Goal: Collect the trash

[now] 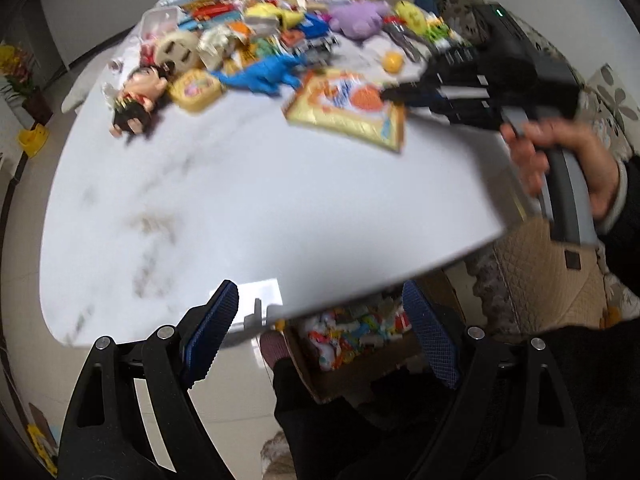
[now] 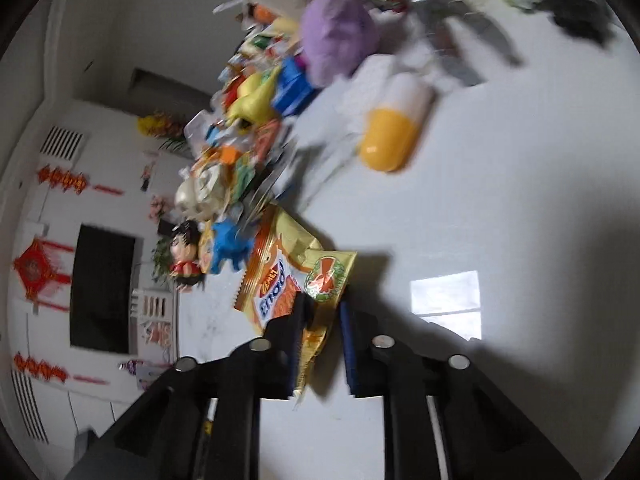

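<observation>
My left gripper (image 1: 318, 332) hangs wide, nothing between its blue pads (image 1: 212, 332), just over the near edge of the white table (image 1: 240, 200). Straight below and ahead of that gap sits a cardboard box (image 1: 316, 376) on the floor, with bright wrappers heaped inside it. Beyond my left fingertips runs bare marbled tabletop.

My right gripper (image 2: 322, 312) is narrowed around a corner of the gold-and-orange snack wrapper (image 2: 280, 272) — the foil runs back between the two pads, though through the blur I cannot tell how firmly they pinch it. From the left wrist view, the same wrapper (image 1: 348, 108) sits at the tips of the right gripper (image 1: 394, 94), well ahead and to the right, my right hand (image 1: 560, 160) on the handle behind it.

Just past the wrapper lie a blue dinosaur (image 1: 268, 76) and a small doll (image 1: 138, 94) to the left. Ahead of my right jaws sits a yellow-and-white capsule (image 2: 394, 128), apart from the wrapper, and farther on a purple plush (image 2: 338, 40) — behind it the crowded heap of toys and packets.
</observation>
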